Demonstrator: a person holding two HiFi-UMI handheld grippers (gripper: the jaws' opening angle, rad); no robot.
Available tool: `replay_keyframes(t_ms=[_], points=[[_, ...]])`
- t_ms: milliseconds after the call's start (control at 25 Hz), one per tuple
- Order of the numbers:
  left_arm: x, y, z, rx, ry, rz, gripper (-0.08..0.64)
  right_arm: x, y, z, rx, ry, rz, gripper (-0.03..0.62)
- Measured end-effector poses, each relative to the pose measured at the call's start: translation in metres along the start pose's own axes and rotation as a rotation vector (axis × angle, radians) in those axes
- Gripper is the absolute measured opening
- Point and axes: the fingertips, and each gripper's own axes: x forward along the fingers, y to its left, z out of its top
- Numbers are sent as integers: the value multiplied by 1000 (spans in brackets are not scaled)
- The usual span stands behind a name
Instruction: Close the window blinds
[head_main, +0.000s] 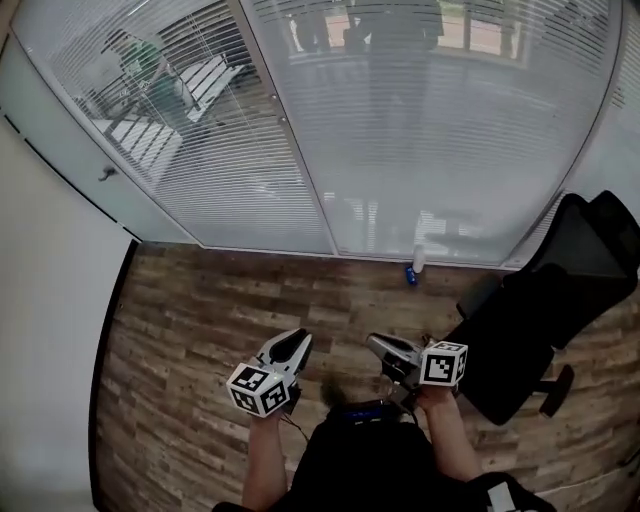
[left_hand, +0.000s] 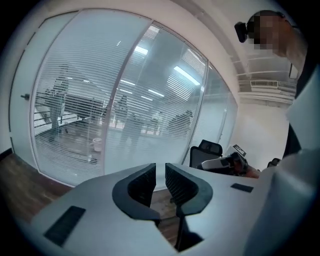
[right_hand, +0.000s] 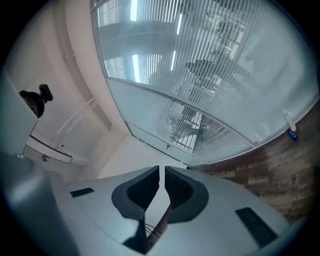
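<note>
Here, the window blinds (head_main: 420, 140) cover the far glass wall, well apart from the left gripper (head_main: 295, 342) and right gripper (head_main: 378, 346), whose jaws stand narrowly apart, holding nothing.

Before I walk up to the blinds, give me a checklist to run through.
1. Left gripper empty: ok, jaws slightly apart, nothing between them.
2. Right gripper empty: ok, jaws nearly together, nothing between them.
3. Blinds in reach: not ok, a stretch of floor lies between them and both grippers.
4. Path free: ok straight ahead; a bottle stands at the foot of the blinds and a chair sits to the right.
5. Blinds shut: not ok, you can see through them.
6. Wand or cord found: cannot tell, none made out.
</note>
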Motion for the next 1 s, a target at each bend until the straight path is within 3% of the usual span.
replay_keyframes(t_ms=[240,400,680,840,1000], points=[[1,-32,12,33,-33,-117,71,-14,10,2,-23,-60,-23,41],[-23,-27,6,18,-53,-180,71,-15,22,-4,-65,-126,-78,41],[-76,9,-17,-64,-68,-292,69,9,52,-66,-77,-181,-177,41],[-82,-1,-38,-105,-64,-402,66,-1,62,-107,-60,-207,-260,41],[-95,-8,-43,-126,-70,-453,64,-8,73,-121,-81,-225,-310,41]])
